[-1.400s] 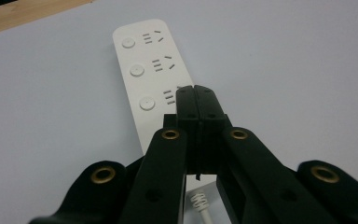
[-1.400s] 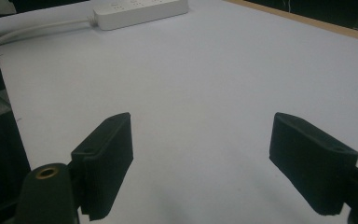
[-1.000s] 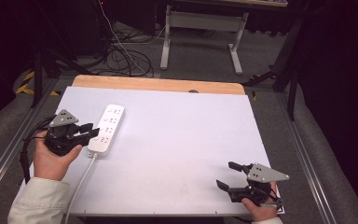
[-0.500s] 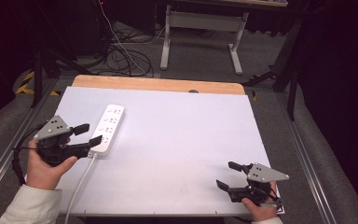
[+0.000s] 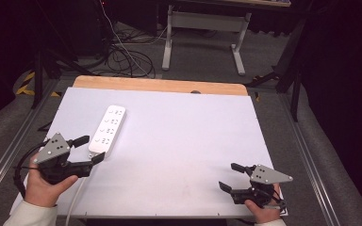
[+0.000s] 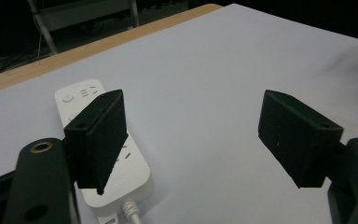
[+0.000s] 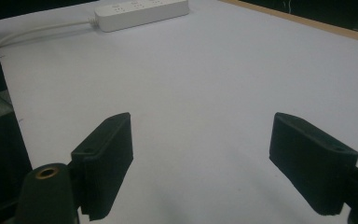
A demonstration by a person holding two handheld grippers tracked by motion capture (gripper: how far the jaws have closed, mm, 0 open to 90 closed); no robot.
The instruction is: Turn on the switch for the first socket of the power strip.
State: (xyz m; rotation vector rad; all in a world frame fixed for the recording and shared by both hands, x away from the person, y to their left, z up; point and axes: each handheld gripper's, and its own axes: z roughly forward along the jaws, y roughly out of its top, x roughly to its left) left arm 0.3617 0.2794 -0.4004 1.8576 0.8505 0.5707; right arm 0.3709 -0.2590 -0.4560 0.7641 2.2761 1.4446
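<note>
From above, a flat matte white tabletop point(image 5: 179, 141) with a pale wooden strip along its far edge carries one long white plastic power strip point(image 5: 107, 130), rounded at the corners, lying lengthwise on the left half with its sockets facing up. Its white cable point(image 5: 73, 200) runs off the near end toward the front edge of the table. The black two-jaw left gripper point(image 5: 88, 149), topped with a grey three-cornered plate, sits in the person's left hand point(image 5: 45, 184) just short of the strip's near end; its jaws stand spread apart with nothing between them, one tip close beside the strip's corner, though whether it touches I can't quite make out from here. Well apart, at the front right corner, the right gripper point(image 5: 231, 176) of the same black make rests in the right hand point(image 5: 263, 209), jaws also parted and empty over bare white surface.

In the left gripper view, the two blocky black jaws are wide, their pads flat and dull. The power strip point(image 6: 105, 158) lies behind the left-hand jaw, smooth and glossy, a round button at its far end and its cable point(image 6: 133, 214) leaving the near end.

In the right gripper view, the jaws gape over plain tabletop point(image 7: 205, 93), while the power strip point(image 7: 142, 13) lies far off at the top edge, its cable point(image 7: 14, 42) curving away
</note>
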